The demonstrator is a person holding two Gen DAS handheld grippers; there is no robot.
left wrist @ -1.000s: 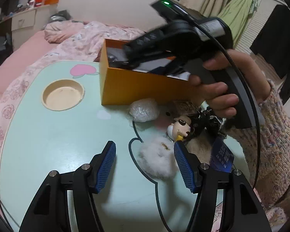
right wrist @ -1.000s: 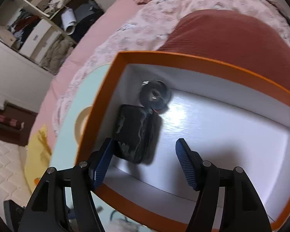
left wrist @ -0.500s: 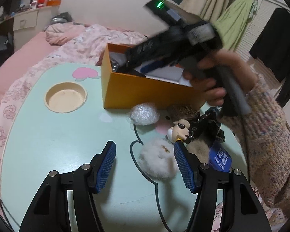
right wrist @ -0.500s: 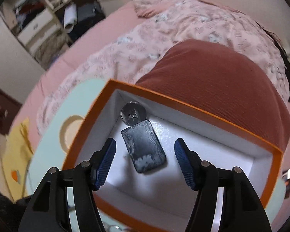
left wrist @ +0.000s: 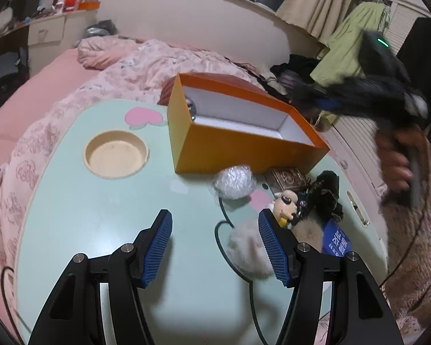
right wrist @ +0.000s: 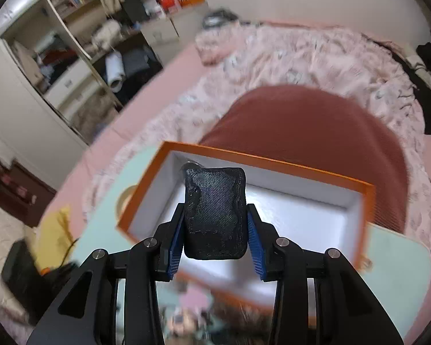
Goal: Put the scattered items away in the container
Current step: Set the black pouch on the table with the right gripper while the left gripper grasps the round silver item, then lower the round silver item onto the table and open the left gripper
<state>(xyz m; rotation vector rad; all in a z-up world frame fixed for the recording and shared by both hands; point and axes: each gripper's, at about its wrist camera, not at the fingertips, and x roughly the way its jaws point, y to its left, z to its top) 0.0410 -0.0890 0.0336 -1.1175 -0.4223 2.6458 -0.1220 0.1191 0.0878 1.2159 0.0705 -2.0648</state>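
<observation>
The right gripper [right wrist: 215, 230] is closing its jaws on a black textured block [right wrist: 215, 212], both blue pads pressed to its sides, above the open orange box [right wrist: 273, 169] on the mint table [left wrist: 100, 201]. The left gripper [left wrist: 215, 244] hovers with jaws apart and nothing between them over the table, a white fluffy pompom [left wrist: 247, 253] just inside its right finger, a bubble-wrap ball [left wrist: 235, 181] and a small figurine [left wrist: 286, 202] beyond, near the box.

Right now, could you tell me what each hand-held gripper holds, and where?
Right gripper is closing on the black block, by its sides. Left gripper holds nothing.
</observation>
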